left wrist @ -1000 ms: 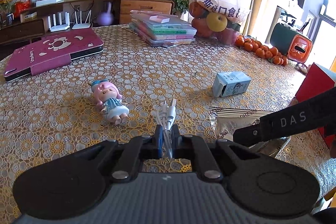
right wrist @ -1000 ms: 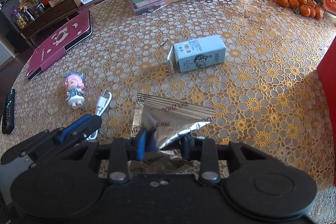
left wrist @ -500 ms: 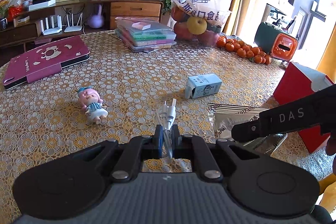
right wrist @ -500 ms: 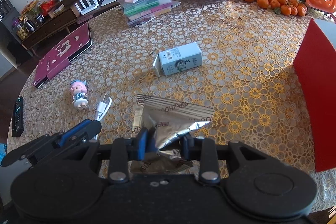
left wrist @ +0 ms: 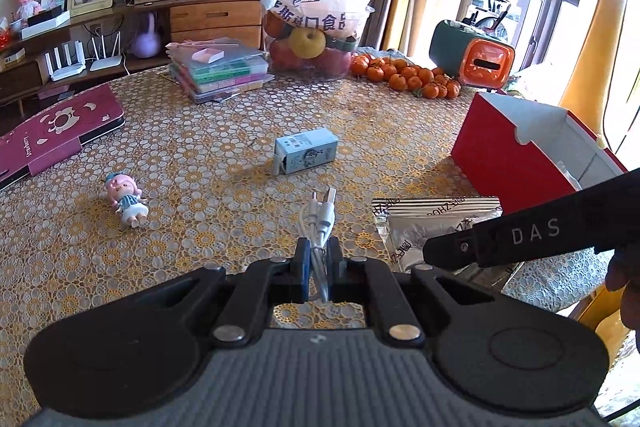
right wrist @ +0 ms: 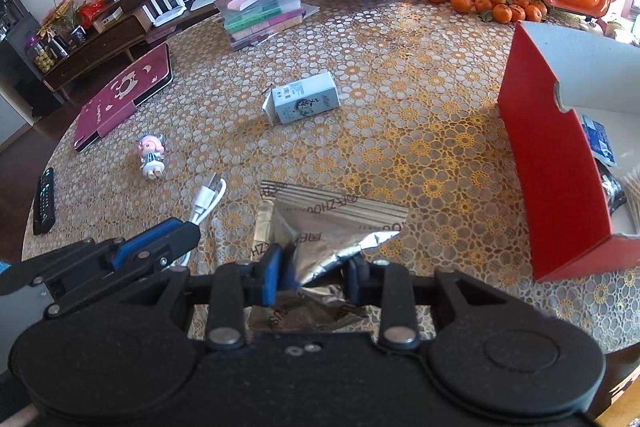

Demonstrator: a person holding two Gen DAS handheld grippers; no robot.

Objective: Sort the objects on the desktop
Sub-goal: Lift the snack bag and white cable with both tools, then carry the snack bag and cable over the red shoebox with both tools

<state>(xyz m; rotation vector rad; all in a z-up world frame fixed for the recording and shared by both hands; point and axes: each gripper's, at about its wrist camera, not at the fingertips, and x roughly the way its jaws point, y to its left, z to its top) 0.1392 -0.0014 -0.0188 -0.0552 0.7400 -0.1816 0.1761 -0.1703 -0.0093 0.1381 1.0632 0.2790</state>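
Note:
My left gripper [left wrist: 318, 259] is shut on a white USB cable [left wrist: 320, 217], whose plugs stick out ahead of the fingers; the cable also shows in the right wrist view [right wrist: 206, 199]. My right gripper [right wrist: 314, 267] is shut on a crumpled silver foil pouch [right wrist: 332, 223], which also shows in the left wrist view [left wrist: 432, 223]. Both are held above the patterned table. A small pale-blue carton [left wrist: 306, 155] lies on its side mid-table. A pink-haired doll [left wrist: 126, 199] lies to the left. An open red box [right wrist: 556, 155] stands at the right with some packets inside.
A maroon case [left wrist: 52, 131] lies at far left, a stack of clear boxes [left wrist: 220, 71] at the back, a bag of fruit [left wrist: 316, 19] and loose tangerines [left wrist: 404, 79] behind. A black remote [right wrist: 44, 201] lies near the left table edge.
Both grippers have risen and pulled back with the cable and the pouch still held. The table looks farther away and the red box has come more fully into view at the right.

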